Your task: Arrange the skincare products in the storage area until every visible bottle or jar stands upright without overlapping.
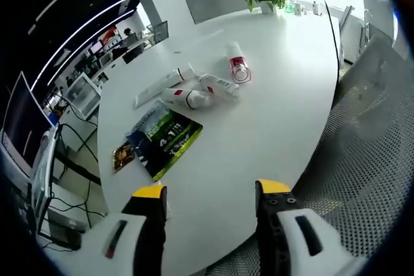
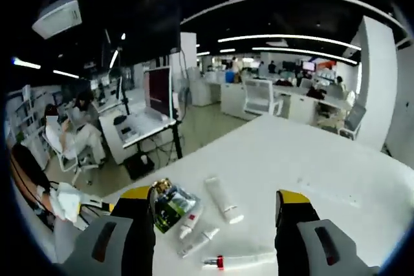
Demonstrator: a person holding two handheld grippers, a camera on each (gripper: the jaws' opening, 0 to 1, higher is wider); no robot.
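The left gripper has wide, empty jaws above the white table. Beyond it lie a green sachet and white tubes with red marks, all flat. The right gripper is also wide, with nothing between its jaws. Labels are too small to read.

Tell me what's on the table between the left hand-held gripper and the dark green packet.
Nothing: in the left gripper view, only bare white table lies between the open left hand-held gripper and the dark green packet.
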